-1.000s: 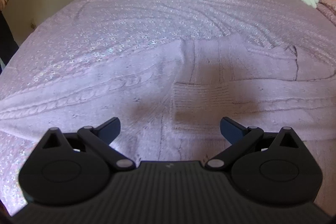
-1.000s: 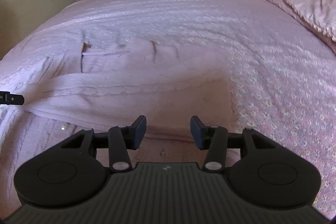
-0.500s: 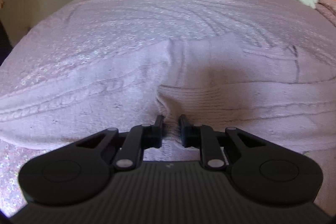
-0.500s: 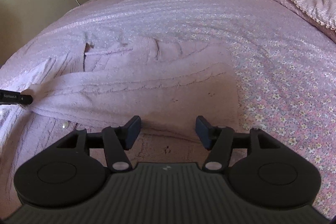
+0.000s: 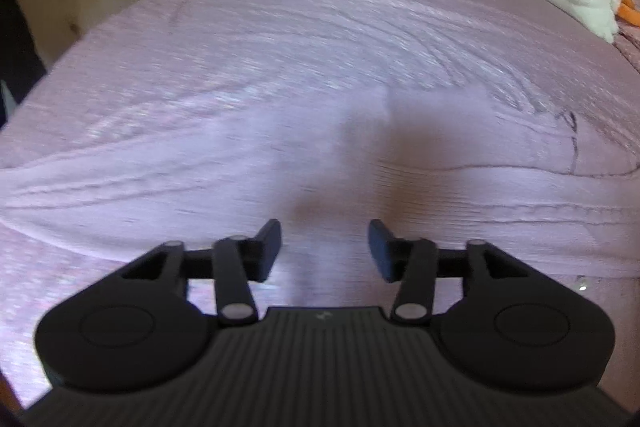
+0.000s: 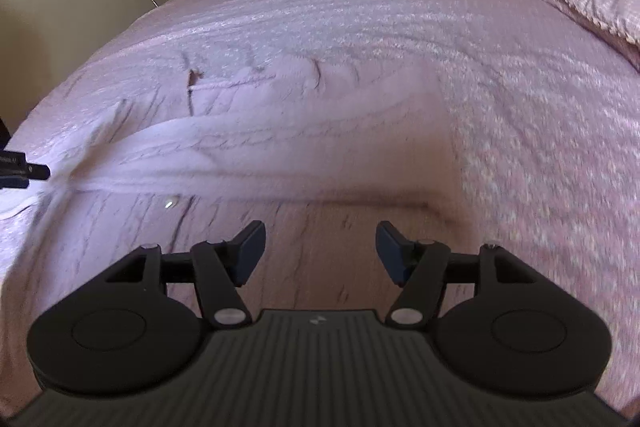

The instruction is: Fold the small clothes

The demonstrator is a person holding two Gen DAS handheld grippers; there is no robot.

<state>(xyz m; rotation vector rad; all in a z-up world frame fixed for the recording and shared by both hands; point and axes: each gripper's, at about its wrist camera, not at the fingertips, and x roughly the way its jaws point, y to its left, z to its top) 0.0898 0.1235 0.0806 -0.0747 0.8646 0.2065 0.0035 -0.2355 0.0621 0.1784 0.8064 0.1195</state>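
Both the left claw [image 5: 325, 247] and right claw [image 6: 320, 251] hang open over the half-folded pink sweater [image 6: 304, 131] on the bed [image 6: 540, 131], so next they probably need to grab its near edge.

The left hand-held gripper [image 5: 325, 250], whose jaws had pinched together on a fold of the pink knitted sweater [image 5: 420, 187] half a second earlier, had spread them apart again and let the knit go (it lay flat between them). The right hand-held gripper [image 6: 320, 253] had widened its jaws further, and the sleeve [image 6: 248, 143] lay folded across the sweater's body.
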